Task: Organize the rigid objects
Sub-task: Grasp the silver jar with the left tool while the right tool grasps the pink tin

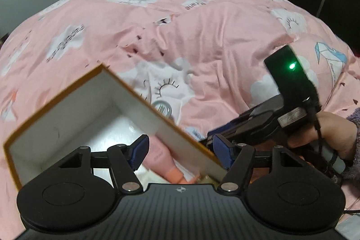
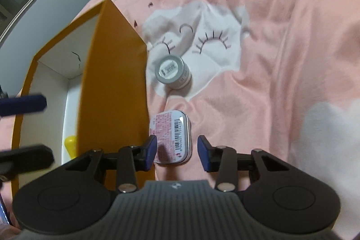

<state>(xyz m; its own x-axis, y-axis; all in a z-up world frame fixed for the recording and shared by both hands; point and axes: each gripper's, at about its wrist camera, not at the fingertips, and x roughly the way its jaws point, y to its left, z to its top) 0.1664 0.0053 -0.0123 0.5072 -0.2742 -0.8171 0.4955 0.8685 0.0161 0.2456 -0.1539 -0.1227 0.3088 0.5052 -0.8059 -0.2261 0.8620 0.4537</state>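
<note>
Both grippers gape, holding nothing. Right gripper (image 2: 176,152) straddles a tin (image 2: 172,137) just beside the box (image 2: 112,87); a jar (image 2: 173,71) lies beyond. Left gripper (image 1: 180,151) spans the box wall (image 1: 162,114), half hiding a pink tube (image 1: 164,161) inside.

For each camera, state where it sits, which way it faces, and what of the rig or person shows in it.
Left wrist: rides the left gripper, looking down over the orange box with a pink tube inside; the right gripper and hand show.
Right wrist: rides the right gripper, facing the flat tin and round jar on the pink bedding.
Shared: box, jar, bedding.
</note>
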